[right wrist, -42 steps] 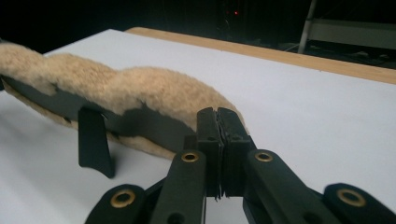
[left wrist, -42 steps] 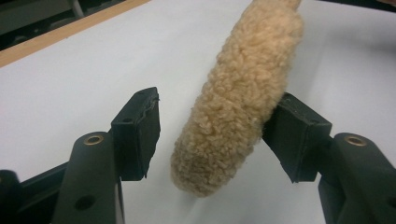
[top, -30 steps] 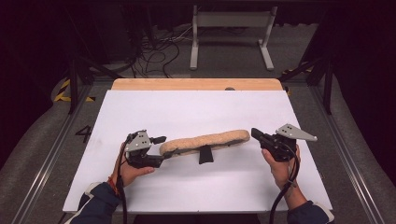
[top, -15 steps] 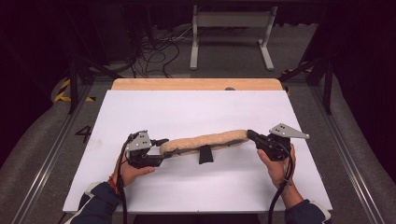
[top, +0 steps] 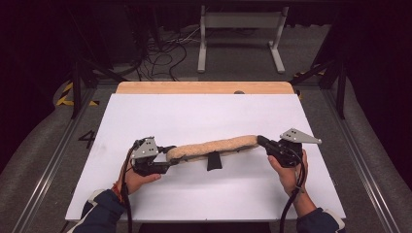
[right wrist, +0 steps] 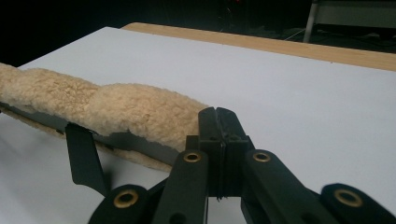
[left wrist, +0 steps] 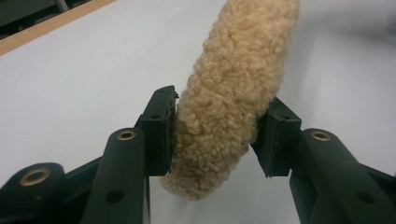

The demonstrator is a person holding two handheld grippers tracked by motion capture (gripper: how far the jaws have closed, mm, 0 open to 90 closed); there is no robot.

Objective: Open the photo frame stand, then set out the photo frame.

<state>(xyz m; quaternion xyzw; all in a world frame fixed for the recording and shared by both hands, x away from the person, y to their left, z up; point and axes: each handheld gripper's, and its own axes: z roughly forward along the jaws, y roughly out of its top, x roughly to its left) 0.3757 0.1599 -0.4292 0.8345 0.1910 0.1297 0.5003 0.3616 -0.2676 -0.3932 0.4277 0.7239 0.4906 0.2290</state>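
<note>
Our left gripper (top: 170, 155) has just been closing its jaws, pads squeezing. Our right gripper (top: 261, 141) is pinched tight.

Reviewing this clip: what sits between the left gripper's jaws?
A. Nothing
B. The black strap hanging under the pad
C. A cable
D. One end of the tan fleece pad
D: in the left gripper view the pads of the left gripper flank one end of the tan fleece pad and press its pile.
</note>
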